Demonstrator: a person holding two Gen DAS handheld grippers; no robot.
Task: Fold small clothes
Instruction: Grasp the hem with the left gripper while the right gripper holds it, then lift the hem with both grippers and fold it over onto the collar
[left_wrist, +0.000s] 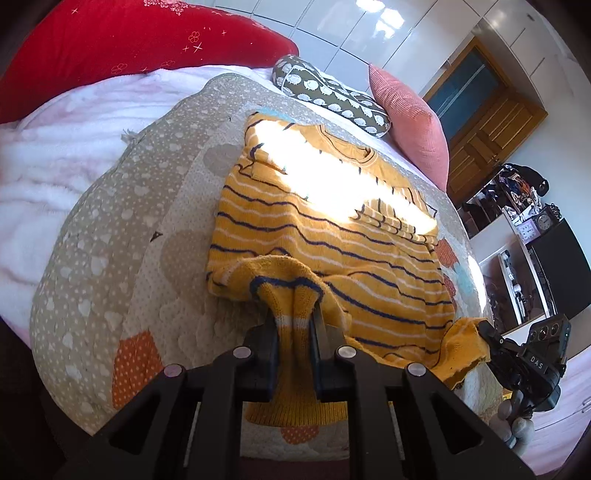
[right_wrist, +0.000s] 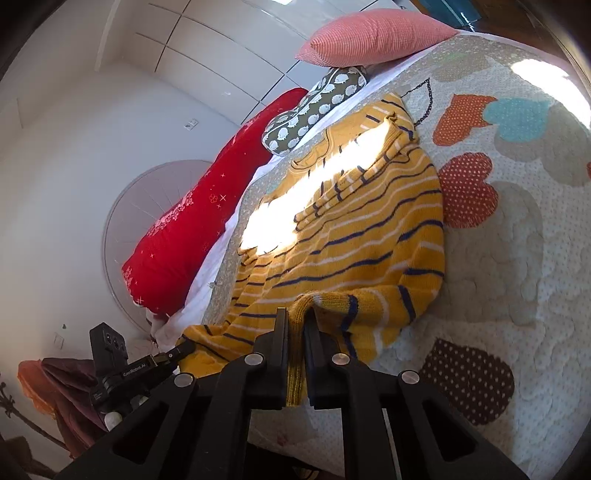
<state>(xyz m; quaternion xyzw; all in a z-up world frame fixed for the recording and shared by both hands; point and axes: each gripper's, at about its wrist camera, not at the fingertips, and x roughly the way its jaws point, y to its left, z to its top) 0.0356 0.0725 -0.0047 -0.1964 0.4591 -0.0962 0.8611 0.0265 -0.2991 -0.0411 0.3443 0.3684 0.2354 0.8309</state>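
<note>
A small yellow knit sweater (left_wrist: 332, 236) with navy and white stripes lies flat on the quilted bedspread (left_wrist: 110, 240), sleeves folded in, a sun patch across its chest. My left gripper (left_wrist: 294, 325) is shut on the sweater's bottom hem at one corner and lifts it a little. My right gripper (right_wrist: 295, 325) is shut on the hem at the other corner, where the sweater (right_wrist: 351, 236) bunches up. The right gripper also shows in the left wrist view (left_wrist: 487, 332), and the left gripper in the right wrist view (right_wrist: 181, 350).
A red bolster (left_wrist: 129, 40), an olive patterned cushion (left_wrist: 332, 94) and a pink pillow (left_wrist: 410, 122) lie at the head of the bed. A white fluffy blanket (left_wrist: 48, 158) lies to the left. Shelves with clutter (left_wrist: 517, 229) stand past the bed's right edge.
</note>
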